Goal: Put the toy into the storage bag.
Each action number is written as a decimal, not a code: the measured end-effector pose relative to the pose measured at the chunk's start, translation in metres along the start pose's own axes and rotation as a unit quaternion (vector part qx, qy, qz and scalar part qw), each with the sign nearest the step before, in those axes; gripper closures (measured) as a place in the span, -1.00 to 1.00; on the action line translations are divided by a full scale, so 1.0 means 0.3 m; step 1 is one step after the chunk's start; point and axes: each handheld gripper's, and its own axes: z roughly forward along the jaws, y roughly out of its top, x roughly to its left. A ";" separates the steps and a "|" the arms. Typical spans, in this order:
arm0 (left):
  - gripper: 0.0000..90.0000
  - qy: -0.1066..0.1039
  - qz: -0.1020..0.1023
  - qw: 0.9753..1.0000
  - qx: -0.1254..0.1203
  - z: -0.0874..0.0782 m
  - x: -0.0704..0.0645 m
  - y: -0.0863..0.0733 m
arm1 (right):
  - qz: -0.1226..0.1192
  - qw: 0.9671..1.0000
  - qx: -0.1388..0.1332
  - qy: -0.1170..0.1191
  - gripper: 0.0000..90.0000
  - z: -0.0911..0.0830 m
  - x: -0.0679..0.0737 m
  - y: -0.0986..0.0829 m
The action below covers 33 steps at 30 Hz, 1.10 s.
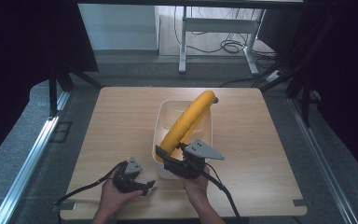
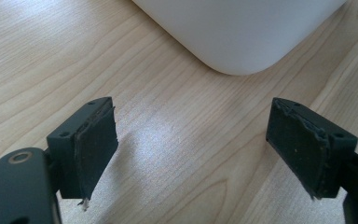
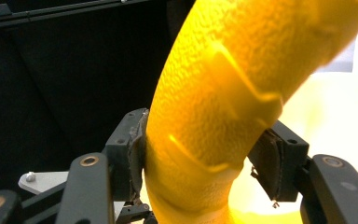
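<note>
Light wooden table (image 1: pixel 121 121), centre frame, dark curtains around. Right gripper (image 1: pixel 167 157) clamped on near end of long curved yellow textured banana-shaped object (image 1: pixel 189 120), which slants across white rectangular plastic bin (image 1: pixel 160 122), probably for lowering in or lifting out. Left gripper (image 1: pixel 145 186) wide open, empty, parked lower left of bin. No legible labels

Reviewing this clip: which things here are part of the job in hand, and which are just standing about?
In the job:
- yellow banana, gripped near its lower end
- right gripper, jaws shut on it
- white tub, under the banana

Standing about:
- left gripper, jaws open over bare table
- desk frame and cables on the floor behind
</note>
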 end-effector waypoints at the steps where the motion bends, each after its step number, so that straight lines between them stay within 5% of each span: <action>1: -0.63 0.000 -0.001 1.000 0.000 0.000 0.000 0.000 | -0.001 1.000 0.000 0.000 -0.09 -0.004 -0.002 0.002; 16: -0.63 0.001 0.000 1.000 0.000 -0.001 0.000 0.000 | 0.003 1.000 0.011 -0.001 -0.33 -0.061 -0.024 0.012; 23: -0.63 0.002 0.000 1.000 0.000 -0.003 0.000 0.001 | -0.009 1.000 0.018 0.009 -0.33 -0.142 -0.064 0.015; 33: -0.63 0.004 0.000 1.000 0.001 -0.002 0.000 0.001 | -0.018 0.999 0.028 -0.022 -0.29 -0.226 -0.150 0.009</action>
